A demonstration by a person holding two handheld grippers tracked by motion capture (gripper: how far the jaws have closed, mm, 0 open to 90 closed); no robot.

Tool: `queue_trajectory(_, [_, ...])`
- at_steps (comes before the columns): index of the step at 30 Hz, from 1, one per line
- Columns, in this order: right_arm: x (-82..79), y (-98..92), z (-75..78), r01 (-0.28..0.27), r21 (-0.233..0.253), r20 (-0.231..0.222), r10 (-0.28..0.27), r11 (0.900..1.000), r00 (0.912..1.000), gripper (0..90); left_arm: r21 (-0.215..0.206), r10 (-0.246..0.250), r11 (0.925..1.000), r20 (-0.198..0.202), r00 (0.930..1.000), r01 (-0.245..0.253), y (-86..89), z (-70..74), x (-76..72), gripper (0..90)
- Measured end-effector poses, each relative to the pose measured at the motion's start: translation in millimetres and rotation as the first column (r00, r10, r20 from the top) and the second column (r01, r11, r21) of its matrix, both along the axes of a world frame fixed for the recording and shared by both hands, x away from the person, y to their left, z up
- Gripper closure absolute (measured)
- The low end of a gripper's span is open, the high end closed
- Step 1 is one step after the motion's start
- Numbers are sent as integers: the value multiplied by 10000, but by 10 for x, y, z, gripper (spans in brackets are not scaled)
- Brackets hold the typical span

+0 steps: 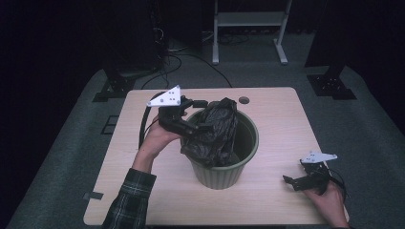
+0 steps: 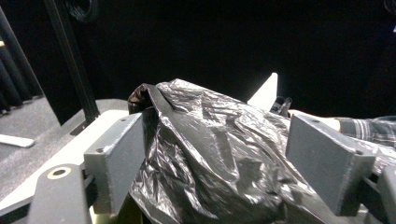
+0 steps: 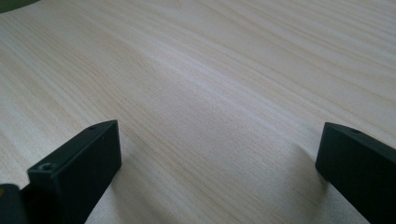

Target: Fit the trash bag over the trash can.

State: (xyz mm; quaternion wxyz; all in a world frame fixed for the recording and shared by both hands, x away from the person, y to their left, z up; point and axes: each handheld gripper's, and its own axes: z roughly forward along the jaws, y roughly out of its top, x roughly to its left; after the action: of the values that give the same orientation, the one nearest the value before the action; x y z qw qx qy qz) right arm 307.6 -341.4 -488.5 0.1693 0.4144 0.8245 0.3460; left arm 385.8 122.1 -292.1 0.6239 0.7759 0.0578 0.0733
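A green ribbed bin [image 1: 220, 177] stands mid-table with a crumpled black plastic bag [image 1: 215, 133] bulging out of it above the rim. My left gripper [image 1: 197, 116] is at the bin's left rim, tipped toward the bag. In the left gripper view the bag [image 2: 219, 140] fills the gap between the wide-apart jaws and touches the left one, so this gripper [image 2: 215, 154] reads as open. My right gripper [image 1: 295, 171] rests low over the wooden table [image 1: 277, 119] at the front right, open [image 3: 219, 158], with bare wood [image 3: 210, 84] between its jaws.
A round cable hole [image 1: 244, 100] sits in the table's far edge. Behind the table are black stand bases [image 1: 112, 88] with cables and a white frame [image 1: 248, 28] on the floor. Bare wood lies to the left and right of the bin.
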Motion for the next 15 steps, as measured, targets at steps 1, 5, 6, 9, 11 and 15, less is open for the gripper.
queue_trajectory(1, [0,0,0,4,2,1,-4,10000,10000,0,-56,-32,10000,17,10000,33,25,-3,-18,172])
queue_trajectory(5, [0,0,0,13,3,5,-13,10000,10000,0,-242,-83,9997,4,10000,83,116,-29,-120,154])
queue_trajectory(6, [0,0,0,13,2,4,-13,10000,10000,0,-243,-51,9997,-15,10000,50,136,-38,-145,142])
queue_trajectory(9, [0,0,-1,13,2,5,-13,10000,10000,0,-299,-35,9995,-26,10000,34,202,-60,-220,121])
queue_trajectory(11, [0,0,0,25,3,4,-25,10000,10000,0,-382,-58,9993,-108,9999,54,248,-72,-264,108])
queue_trajectory(15, [0,1,-1,39,0,7,-39,10000,10000,0,-501,-123,9987,-190,9997,114,303,-92,-329,99])
